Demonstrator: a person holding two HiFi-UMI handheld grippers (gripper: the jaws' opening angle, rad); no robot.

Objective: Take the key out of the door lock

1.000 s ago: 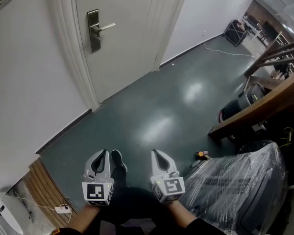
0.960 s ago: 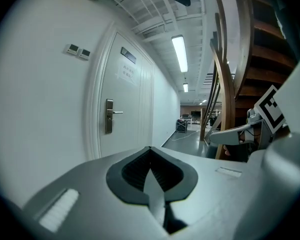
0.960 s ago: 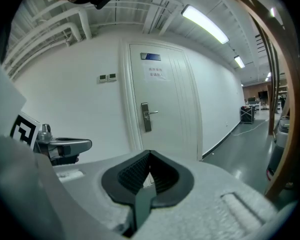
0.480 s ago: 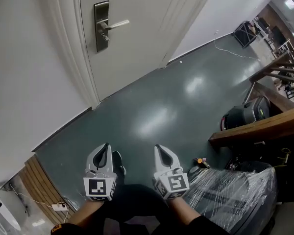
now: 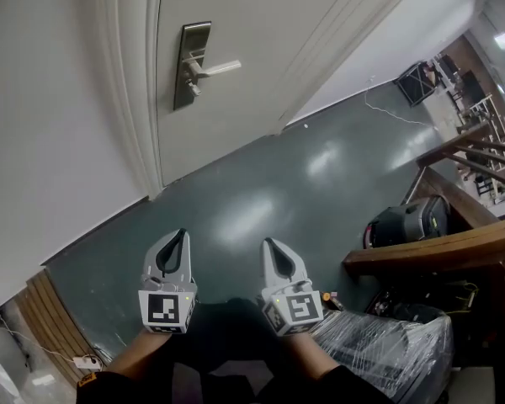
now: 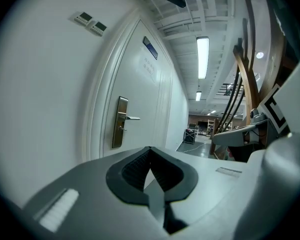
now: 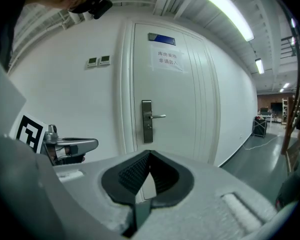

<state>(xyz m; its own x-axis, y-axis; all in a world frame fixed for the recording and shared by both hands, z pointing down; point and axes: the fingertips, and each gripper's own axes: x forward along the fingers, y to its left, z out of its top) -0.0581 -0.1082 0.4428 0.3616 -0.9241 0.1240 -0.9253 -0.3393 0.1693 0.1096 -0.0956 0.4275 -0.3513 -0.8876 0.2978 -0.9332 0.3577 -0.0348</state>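
Light: bright and even from your ceiling tubes (image 6: 202,57); shadows soft
Glare: pale patches shine on the dark floor (image 5: 244,213)
Distortion: your gripper views bulge, corners black; the door (image 7: 180,99) frame bows
Focus: head view sharp; foreground nearest each lens slightly soft

Brushed-metal lock plate (image 5: 190,67), glossy floor (image 5: 261,196)

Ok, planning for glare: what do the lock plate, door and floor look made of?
The lock plate looks brushed metal, grey sheen. The door: white paint, matte, core unclear. The floor: smooth dark green coating, probably; glossy, mirroring lights.
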